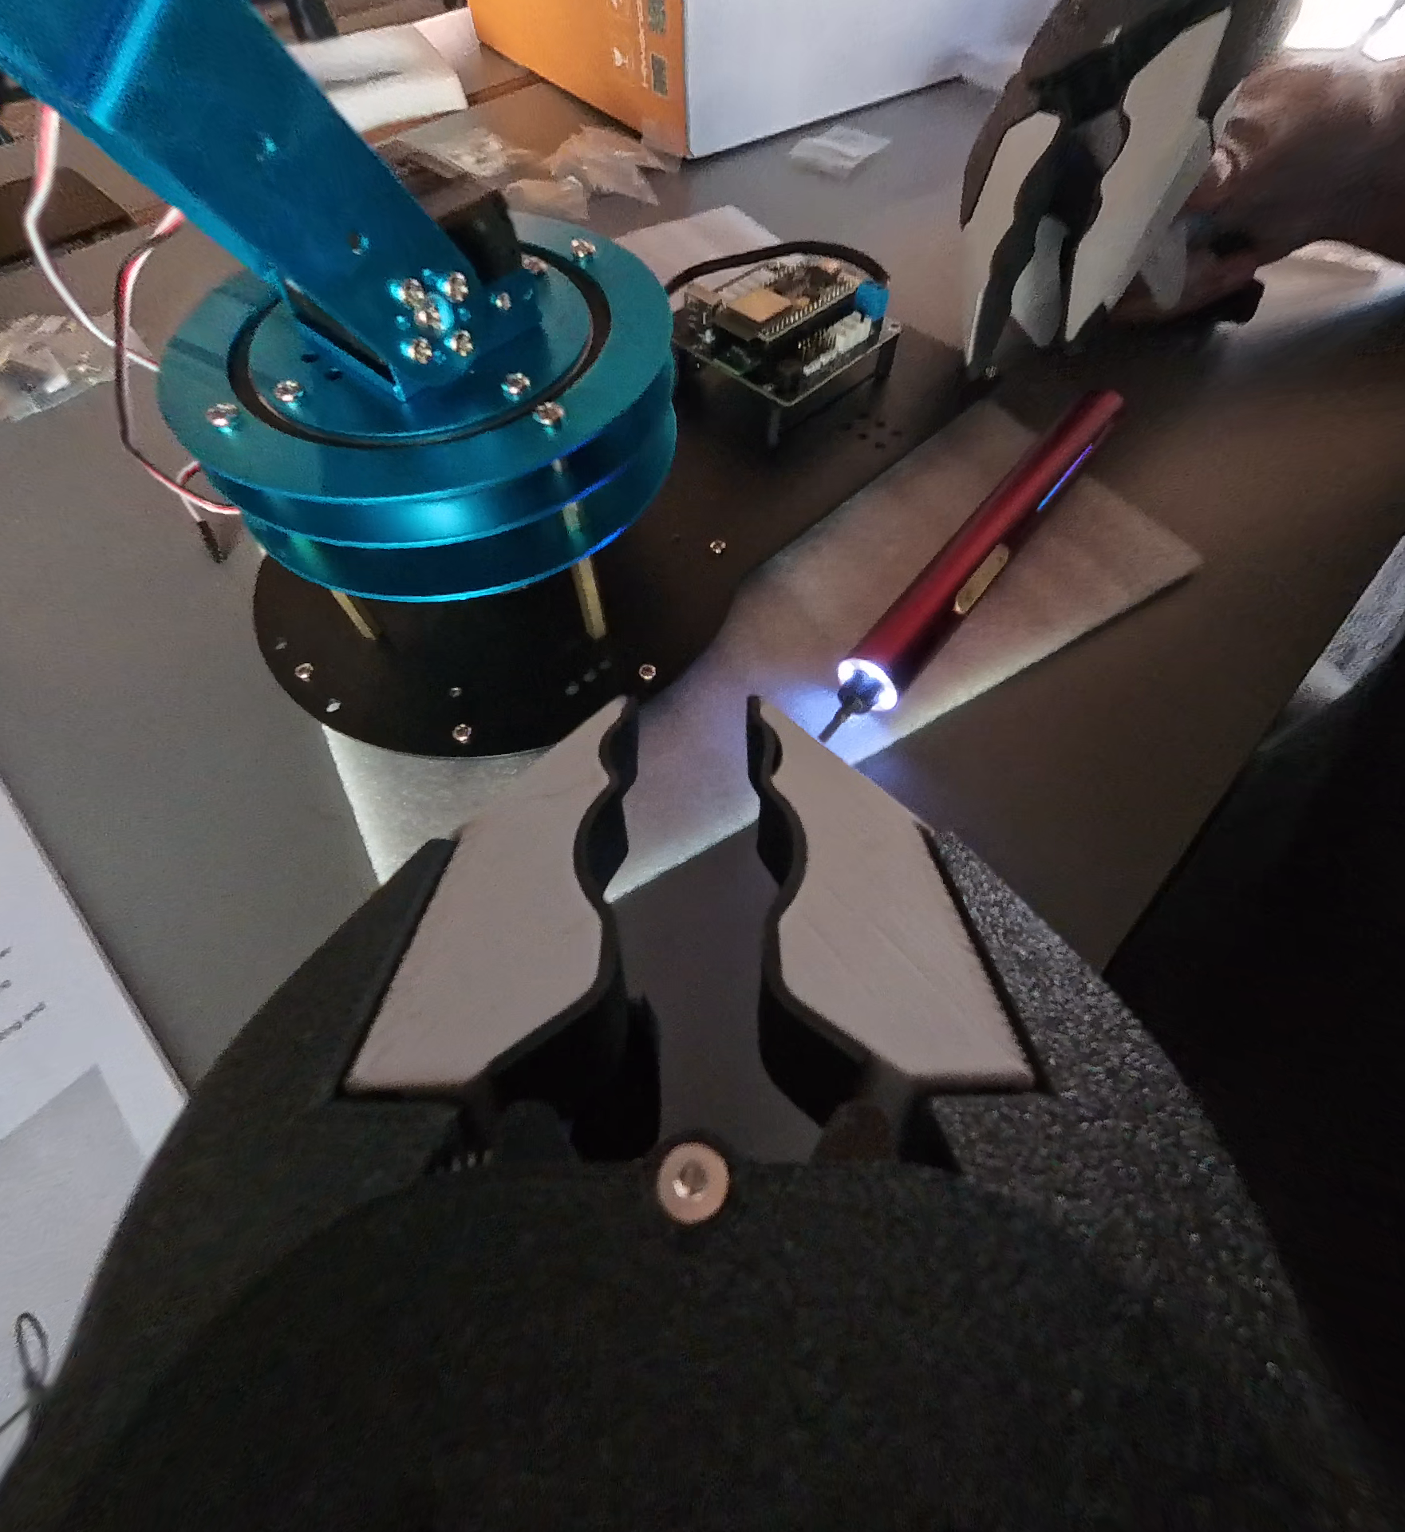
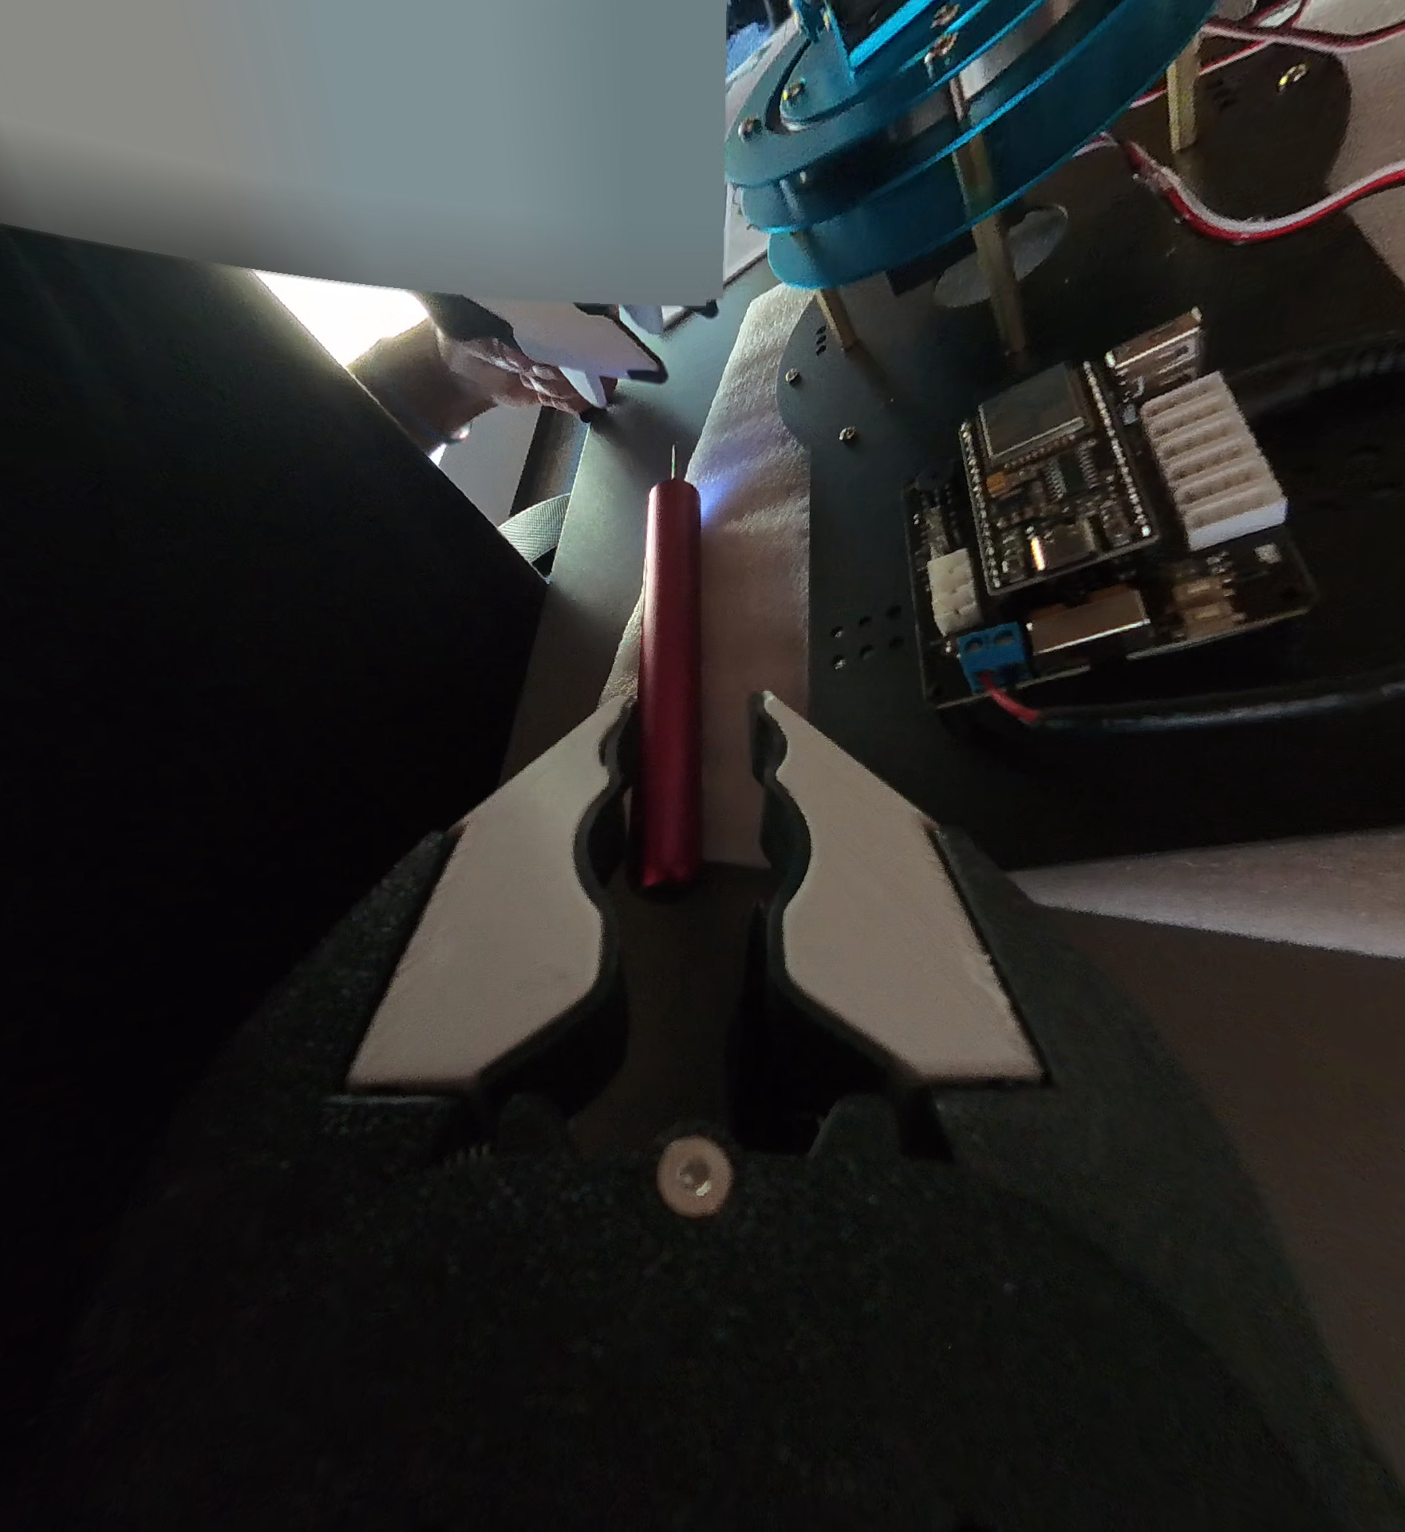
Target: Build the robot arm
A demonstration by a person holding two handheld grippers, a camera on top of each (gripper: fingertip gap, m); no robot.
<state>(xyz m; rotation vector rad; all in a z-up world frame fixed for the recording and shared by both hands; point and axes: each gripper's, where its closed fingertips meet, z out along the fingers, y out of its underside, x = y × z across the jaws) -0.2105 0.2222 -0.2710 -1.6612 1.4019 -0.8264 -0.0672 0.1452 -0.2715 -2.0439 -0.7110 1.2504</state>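
Dim, backlit pictures with wide-angle bending at the edges. The red screwdriver's (image 1: 982, 551) lit tip throws white glare beside it. Nearer than it, both views sink into soft, dark shadow.

two grippers (image 1: 690, 717) (image 2: 692, 713), one red screwdriver (image 1: 982, 551), one circuit board (image 1: 790, 336), one blue turntable base (image 1: 417, 431).

Screwdriver (image 1: 982, 550) lies on foam sheet (image 1: 1097, 547), right of circuit board (image 1: 790, 332) and turntable base (image 1: 425, 448)
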